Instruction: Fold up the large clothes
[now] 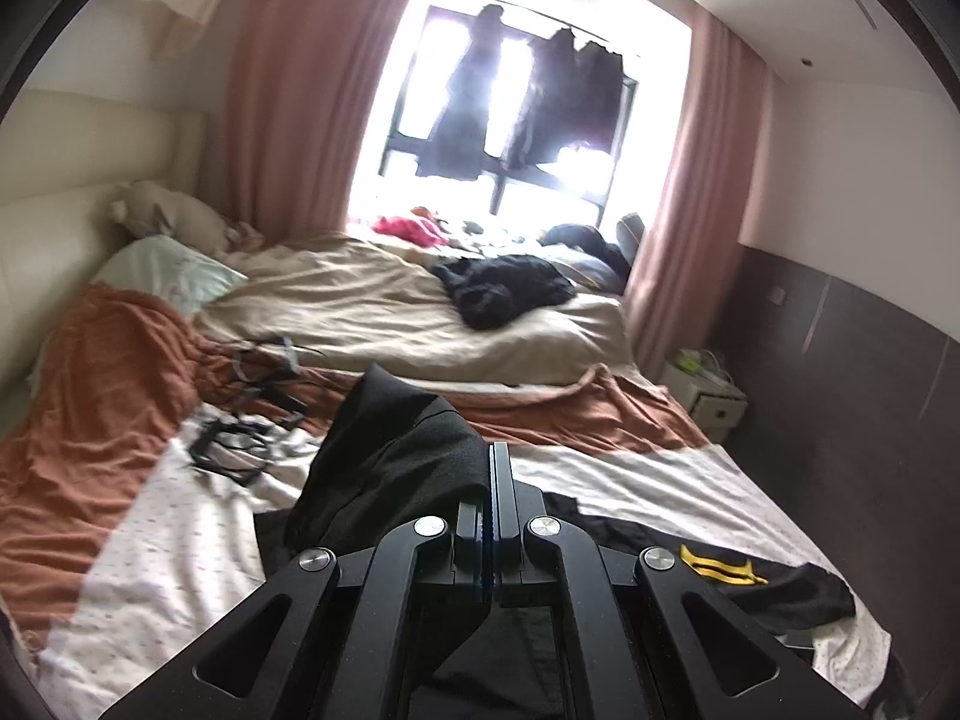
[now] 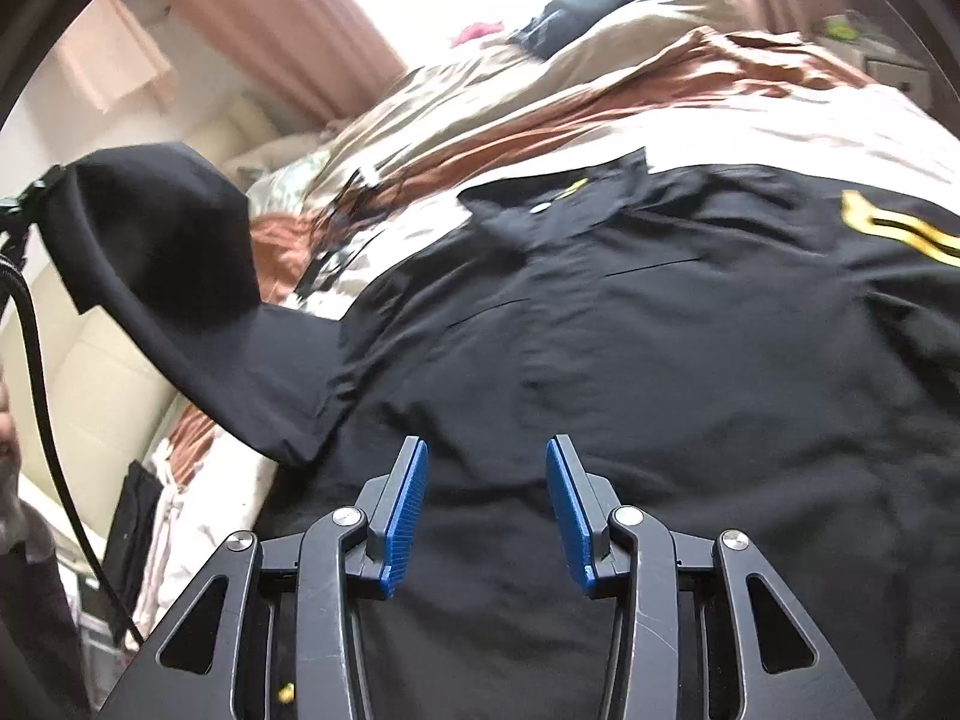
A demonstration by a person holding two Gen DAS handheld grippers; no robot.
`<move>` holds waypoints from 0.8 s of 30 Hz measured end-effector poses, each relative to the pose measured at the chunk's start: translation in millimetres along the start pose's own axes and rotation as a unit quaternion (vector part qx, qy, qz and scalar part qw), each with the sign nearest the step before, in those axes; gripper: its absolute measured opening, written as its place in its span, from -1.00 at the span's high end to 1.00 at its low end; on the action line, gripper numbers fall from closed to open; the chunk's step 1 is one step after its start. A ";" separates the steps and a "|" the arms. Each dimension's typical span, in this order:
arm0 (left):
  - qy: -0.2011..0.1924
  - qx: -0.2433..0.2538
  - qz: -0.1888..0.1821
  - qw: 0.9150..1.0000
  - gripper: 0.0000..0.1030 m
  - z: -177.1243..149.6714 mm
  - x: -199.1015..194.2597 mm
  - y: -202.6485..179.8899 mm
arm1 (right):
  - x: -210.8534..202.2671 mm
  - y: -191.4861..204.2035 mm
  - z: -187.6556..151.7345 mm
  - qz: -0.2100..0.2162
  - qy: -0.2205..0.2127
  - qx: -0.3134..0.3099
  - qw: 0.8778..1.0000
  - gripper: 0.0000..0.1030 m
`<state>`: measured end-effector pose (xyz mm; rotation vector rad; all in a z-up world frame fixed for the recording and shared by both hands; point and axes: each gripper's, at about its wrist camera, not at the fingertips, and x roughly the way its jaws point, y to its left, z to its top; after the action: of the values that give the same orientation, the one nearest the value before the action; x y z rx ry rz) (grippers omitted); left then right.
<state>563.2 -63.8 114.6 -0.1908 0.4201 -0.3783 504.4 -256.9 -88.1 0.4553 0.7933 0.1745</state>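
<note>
A large black shirt (image 2: 660,360) with yellow markings (image 2: 900,234) lies spread on the bed. Its collar (image 2: 552,198) lies at the far side. My left gripper (image 1: 495,456) is shut on the shirt's left sleeve (image 1: 396,438) and holds it lifted above the bed. In the right wrist view that sleeve (image 2: 180,276) hangs raised at the left. My right gripper (image 2: 486,462) is open and empty, low over the shirt's near part. The rest of the shirt (image 1: 780,588) with a yellow stripe (image 1: 720,570) lies flat in the left wrist view.
The bed has a white dotted sheet (image 1: 180,540), an orange blanket (image 1: 108,384) and a beige duvet (image 1: 360,300) with black clothes (image 1: 504,288) on it. Black hangers (image 1: 240,438) lie left. A white nightstand (image 1: 708,390) stands right of the bed. A cable (image 2: 36,396) hangs at left.
</note>
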 end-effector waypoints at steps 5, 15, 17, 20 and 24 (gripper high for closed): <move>0.030 0.008 -0.025 0.999 0.99 -16.7 31.3 -34.9 | -40.5 -45.9 -11.4 -0.017 -0.016 0.040 0.999 0.19; 0.156 0.040 -0.047 0.986 0.95 -79.2 112.9 -99.8 | -88.1 -118.3 -40.3 -0.047 -0.029 0.102 0.993 0.18; 0.203 0.043 -0.052 0.977 0.72 -100.1 129.5 -104.9 | -92.7 -126.3 -44.2 -0.041 -0.030 0.118 0.992 0.18; 0.276 0.025 -0.070 0.958 -0.19 -138.6 145.9 -104.0 | -97.2 -129.9 -47.7 -0.051 -0.032 0.121 0.991 0.18; 0.294 0.031 -0.055 0.954 -0.59 -164.1 137.1 -96.8 | -95.6 -124.6 -49.1 -0.047 -0.026 0.109 0.993 0.18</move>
<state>577.6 -223.1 -57.1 -0.0354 0.9861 -0.5581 400.5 -382.0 -113.2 0.6248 0.7850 -0.0122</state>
